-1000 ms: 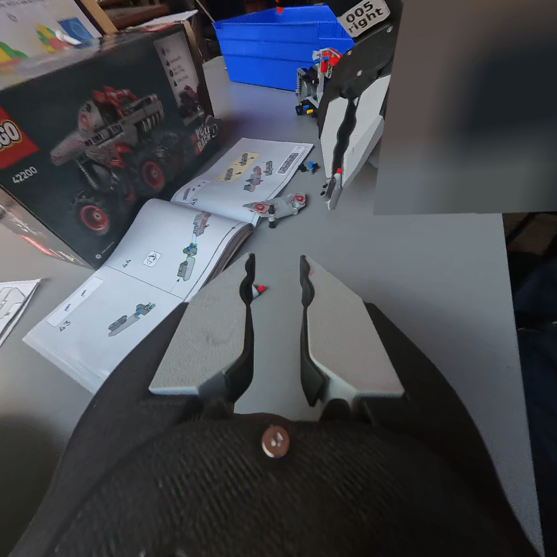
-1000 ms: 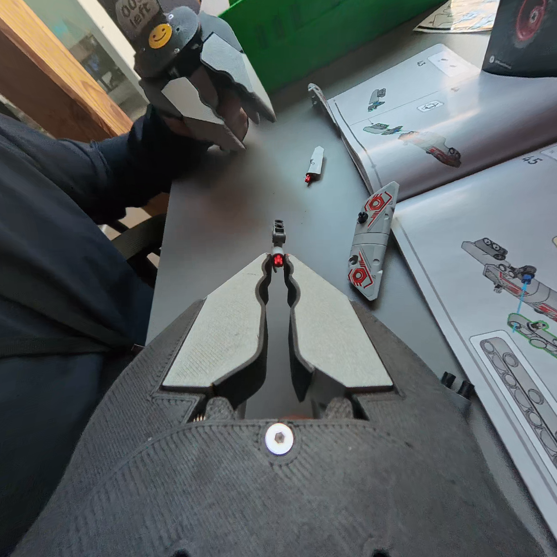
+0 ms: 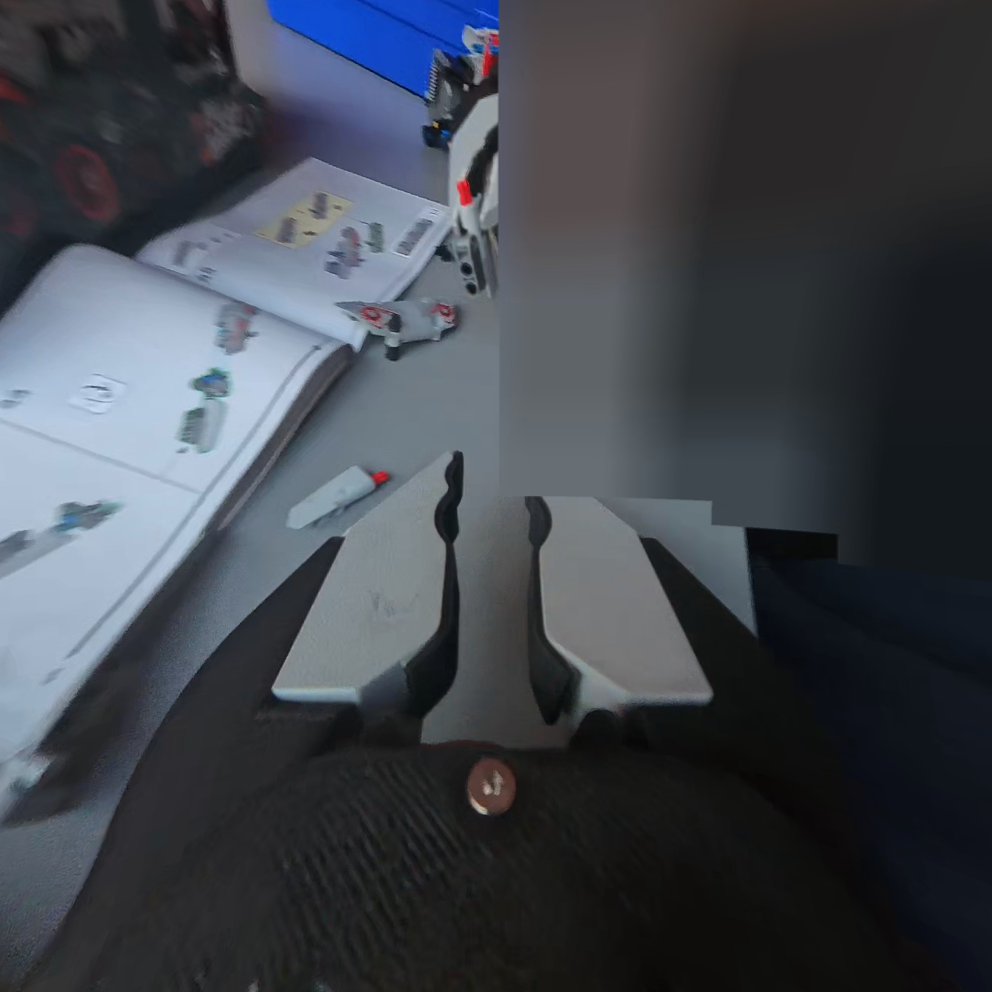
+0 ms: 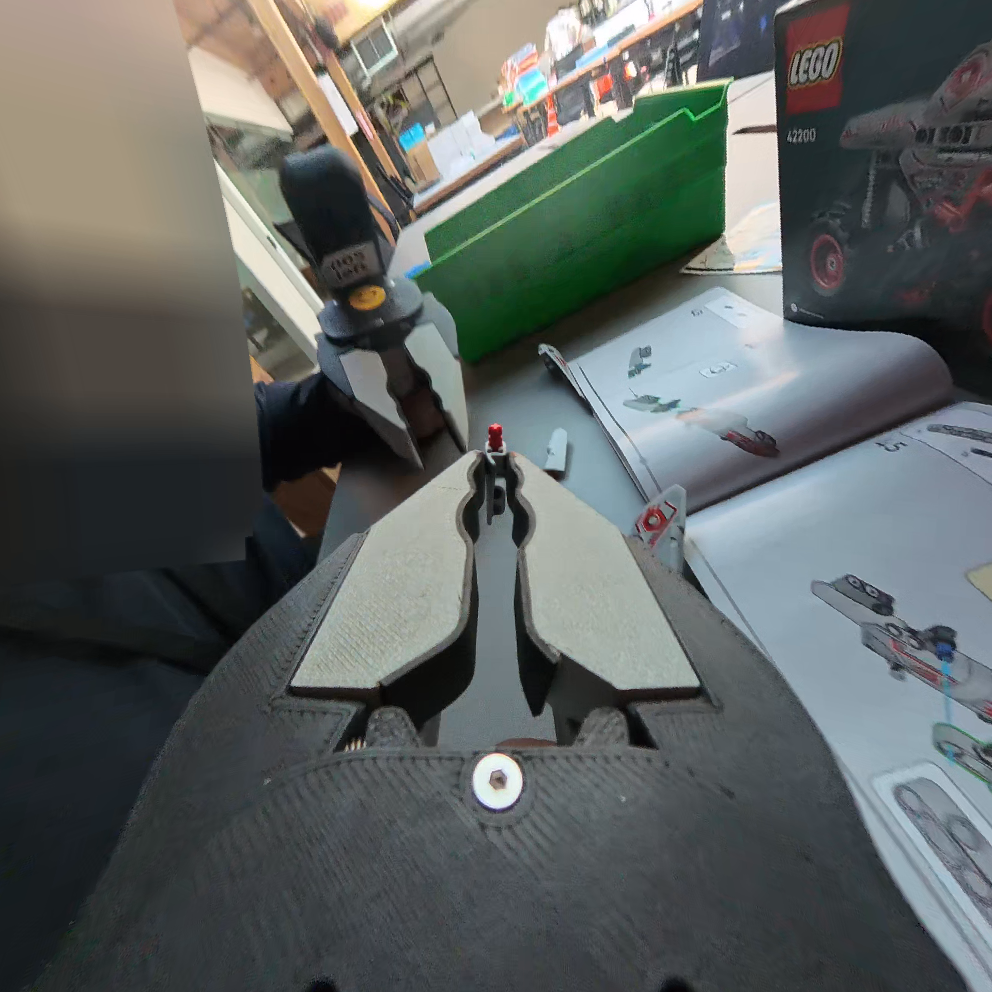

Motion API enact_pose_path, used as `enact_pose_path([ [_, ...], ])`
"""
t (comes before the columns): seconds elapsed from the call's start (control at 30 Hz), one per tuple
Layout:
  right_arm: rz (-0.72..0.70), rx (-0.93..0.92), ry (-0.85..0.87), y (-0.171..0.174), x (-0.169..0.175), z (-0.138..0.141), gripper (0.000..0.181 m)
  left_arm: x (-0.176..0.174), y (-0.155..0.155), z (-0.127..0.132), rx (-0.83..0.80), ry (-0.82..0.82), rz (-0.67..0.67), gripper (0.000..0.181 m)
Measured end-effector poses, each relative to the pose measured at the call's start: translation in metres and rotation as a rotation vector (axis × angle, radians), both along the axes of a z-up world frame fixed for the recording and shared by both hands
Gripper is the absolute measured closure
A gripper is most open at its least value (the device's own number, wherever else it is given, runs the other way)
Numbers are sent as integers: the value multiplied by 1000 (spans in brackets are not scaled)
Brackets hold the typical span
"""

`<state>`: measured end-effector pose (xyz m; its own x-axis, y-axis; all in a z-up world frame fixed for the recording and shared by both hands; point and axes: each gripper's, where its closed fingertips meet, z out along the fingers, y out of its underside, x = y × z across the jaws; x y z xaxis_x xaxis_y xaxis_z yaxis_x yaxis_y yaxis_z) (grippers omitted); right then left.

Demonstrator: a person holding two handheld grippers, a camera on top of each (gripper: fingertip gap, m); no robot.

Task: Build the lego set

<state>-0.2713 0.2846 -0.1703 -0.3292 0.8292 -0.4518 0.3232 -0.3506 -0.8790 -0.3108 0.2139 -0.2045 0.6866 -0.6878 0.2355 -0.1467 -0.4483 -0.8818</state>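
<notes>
Grey red-tipped piece (image 4: 494, 472) pinched by right gripper (image 4: 495, 456); left gripper (image 3: 491, 483) spread, seemingly empty, above table (image 3: 429, 408)

I work at a grey tabletop (image 4: 547, 397) with a smooth, dull surface. Beyond its far edge the room opens into a workshop: a slanting wooden post (image 4: 300, 80) rises at far left, with a pale window frame (image 4: 241, 225) just left of it. Farther back runs a long bench (image 4: 585, 64) crowded with boxes and coloured packages, too blurred to name. The far wall (image 4: 483, 32) is plain beige. Bright daylight falls from the upper left, and the far end of the tabletop shines pale with it.
</notes>
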Motion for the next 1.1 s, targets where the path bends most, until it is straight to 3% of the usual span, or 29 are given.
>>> enact_pose_path([
  [0.03,-10,-33,19,-2,-3,5,178,8,2,-1,-46,-43,-21,164],
  [0.13,-9,-94,43,-13,-11,12,177,32,5,3,-129,-167,-93,166],
  [0.4,-36,-41,54,-29,-23,11,177,44,31,5,-183,-256,-49,157],
  [0.47,-38,-46,46,-29,-23,8,178,38,35,13,-154,-317,-24,170],
  [0.6,-40,-89,49,-28,-25,8,177,32,38,19,-168,-398,-13,175],
  [0.93,10,-45,6,-31,-21,-1,177,22,32,20,-157,-397,-6,177],
  [1.1,108,105,-92,-45,-10,-23,177,21,12,2,-283,-315,-81,178],
])
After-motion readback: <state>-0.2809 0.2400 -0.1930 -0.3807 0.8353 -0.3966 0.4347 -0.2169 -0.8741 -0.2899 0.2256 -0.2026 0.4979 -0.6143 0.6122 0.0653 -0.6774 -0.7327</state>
